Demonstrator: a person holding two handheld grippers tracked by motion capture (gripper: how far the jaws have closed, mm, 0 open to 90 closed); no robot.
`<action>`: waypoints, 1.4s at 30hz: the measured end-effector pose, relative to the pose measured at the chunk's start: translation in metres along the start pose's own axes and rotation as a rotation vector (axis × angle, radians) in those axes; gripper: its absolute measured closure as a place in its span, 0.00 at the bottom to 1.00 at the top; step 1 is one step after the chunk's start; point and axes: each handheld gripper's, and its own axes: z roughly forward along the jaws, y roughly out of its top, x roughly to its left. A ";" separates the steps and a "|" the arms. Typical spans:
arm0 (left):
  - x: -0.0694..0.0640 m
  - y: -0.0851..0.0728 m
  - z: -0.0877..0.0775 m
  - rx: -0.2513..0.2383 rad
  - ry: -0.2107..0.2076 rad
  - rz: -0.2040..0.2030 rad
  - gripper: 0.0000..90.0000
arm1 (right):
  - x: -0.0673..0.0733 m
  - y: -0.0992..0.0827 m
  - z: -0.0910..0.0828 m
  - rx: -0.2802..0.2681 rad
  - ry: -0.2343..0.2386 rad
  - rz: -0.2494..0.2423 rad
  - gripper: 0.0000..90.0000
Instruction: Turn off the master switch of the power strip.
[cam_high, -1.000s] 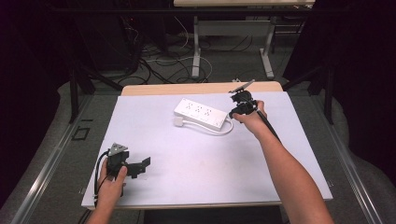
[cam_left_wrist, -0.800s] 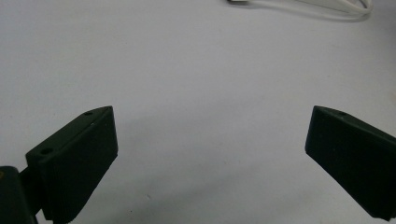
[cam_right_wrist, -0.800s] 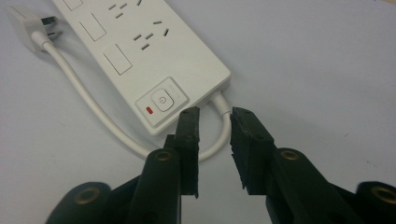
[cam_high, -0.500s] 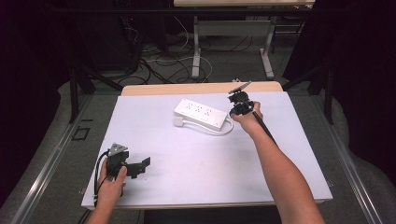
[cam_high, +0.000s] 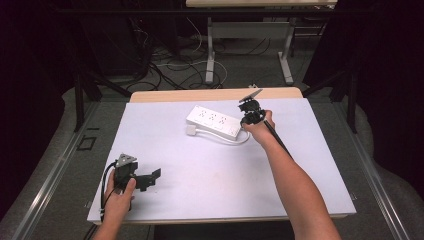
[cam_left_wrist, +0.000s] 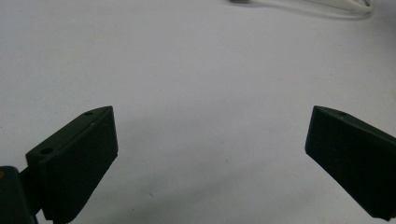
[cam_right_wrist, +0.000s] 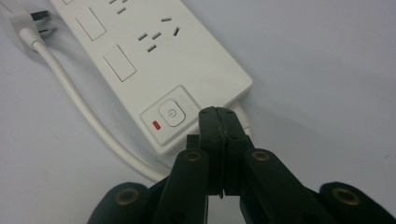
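white power strip (cam_high: 214, 121), right gripper (cam_high: 248, 118) beside

Before us, a bright white table (cam_high: 300, 165) amid dark surroundings, soft shadows, slightly blurred close claw views.

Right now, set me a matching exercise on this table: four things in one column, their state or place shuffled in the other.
1. left gripper
2. right gripper
3. power strip
4. plug

A. fingers pressed shut, tips at the switch end of the strip
B. lies unplugged on the table
C. fingers wide apart over bare table
D. white, flat at the far middle

Pairs: 1-C, 2-A, 3-D, 4-B
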 end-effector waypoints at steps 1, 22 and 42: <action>0.000 0.000 0.000 -0.001 -0.001 0.000 0.03 | 0.000 0.000 0.000 0.000 0.000 0.000 1.00; 0.000 0.000 0.000 0.001 -0.004 -0.005 0.03 | 0.024 0.002 0.021 -0.009 0.029 -0.032 1.00; 0.002 0.000 0.000 -0.002 -0.006 0.000 0.03 | 0.027 0.005 0.031 0.028 -0.011 -0.048 1.00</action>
